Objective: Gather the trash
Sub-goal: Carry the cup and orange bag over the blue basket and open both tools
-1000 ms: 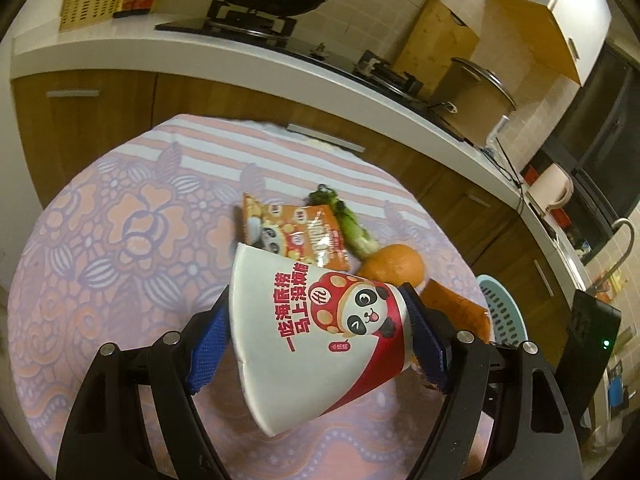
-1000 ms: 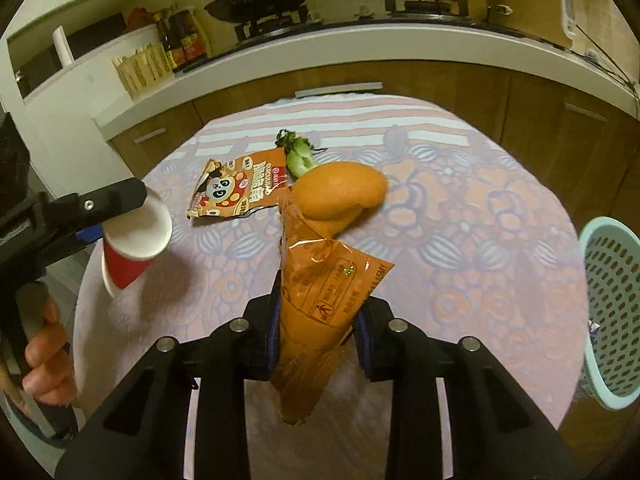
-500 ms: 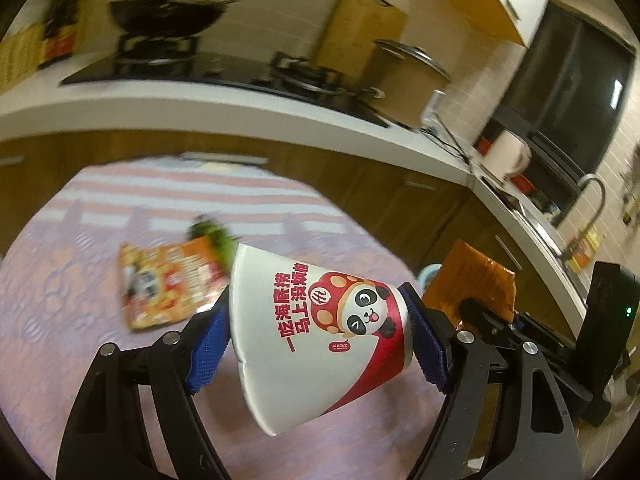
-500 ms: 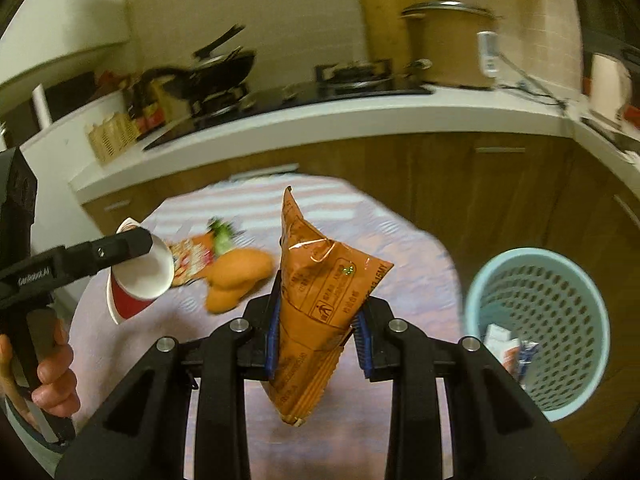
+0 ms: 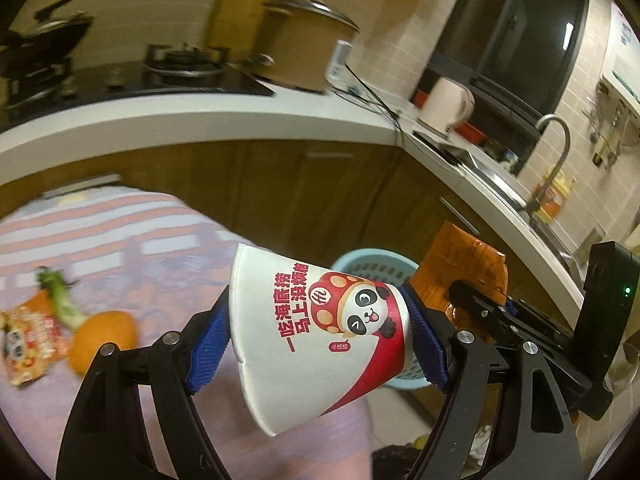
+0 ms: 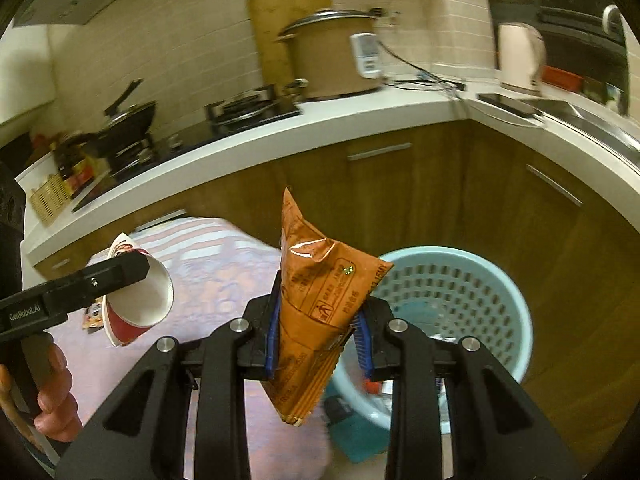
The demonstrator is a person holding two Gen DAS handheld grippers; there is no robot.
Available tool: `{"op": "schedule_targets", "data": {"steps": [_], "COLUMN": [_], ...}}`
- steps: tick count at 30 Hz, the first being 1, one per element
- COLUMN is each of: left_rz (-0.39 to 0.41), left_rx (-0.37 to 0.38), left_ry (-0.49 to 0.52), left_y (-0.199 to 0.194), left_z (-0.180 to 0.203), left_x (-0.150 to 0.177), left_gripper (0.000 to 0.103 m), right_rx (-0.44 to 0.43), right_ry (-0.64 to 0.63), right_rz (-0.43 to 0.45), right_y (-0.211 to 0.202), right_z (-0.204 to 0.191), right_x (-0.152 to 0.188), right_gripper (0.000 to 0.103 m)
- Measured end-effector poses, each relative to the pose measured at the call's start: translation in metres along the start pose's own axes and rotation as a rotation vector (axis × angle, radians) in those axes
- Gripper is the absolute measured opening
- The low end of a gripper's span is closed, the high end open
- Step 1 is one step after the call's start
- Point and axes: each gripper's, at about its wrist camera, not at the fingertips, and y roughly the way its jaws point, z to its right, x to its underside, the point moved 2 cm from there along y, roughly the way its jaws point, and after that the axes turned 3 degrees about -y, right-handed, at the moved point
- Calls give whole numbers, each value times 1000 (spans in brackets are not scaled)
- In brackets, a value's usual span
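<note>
My left gripper (image 5: 316,344) is shut on a white and red paper cup (image 5: 320,332) with a panda print, held on its side above the table edge. The cup also shows in the right wrist view (image 6: 138,300). My right gripper (image 6: 320,332) is shut on an orange snack bag (image 6: 320,304), held upright in front of a light blue perforated basket (image 6: 472,292) on the floor. In the left wrist view the bag (image 5: 460,264) and the basket (image 5: 372,264) sit behind the cup. The basket holds some scraps.
On the round table with the purple flowered cloth (image 5: 120,240) lie an orange (image 5: 104,336), a green vegetable (image 5: 60,300) and a printed snack packet (image 5: 24,344). Wooden cabinets (image 6: 400,184) and a white counter with stove, pot and kettle run behind.
Both grippers have swung right, away from the table and toward the basket, each keeping its load. The basket now sits larger and closer under the orange bag.
</note>
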Motion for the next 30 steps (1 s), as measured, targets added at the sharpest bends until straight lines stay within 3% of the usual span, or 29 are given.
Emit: {"op": "schedule_targets", "data": {"steps": [7, 10, 14, 25, 27, 30], "left_rz": [-68, -86, -132, -182, -179, -189], "left_rx": [25, 20, 14, 58, 40, 43], "left_ry": [49, 75, 88, 104, 114, 106], "left_y": [62, 87, 116, 166, 170, 171], "left_z": [35, 48, 55, 64, 66, 63], "left_x": [1, 5, 16, 29, 29, 28], "left_gripper": [77, 77, 77, 79, 80, 86], "right_rx": [63, 115, 88, 113, 133, 153], "right_ry": [91, 154, 229, 250, 261, 274], "right_rz": [-54, -169, -241, -278, -287, -283], "right_y": [24, 53, 76, 96, 100, 102], "right_z": [54, 82, 103, 118, 122, 126], "right_x": [13, 25, 44, 59, 60, 61], "right_gripper": [27, 27, 27, 32, 54, 58]}}
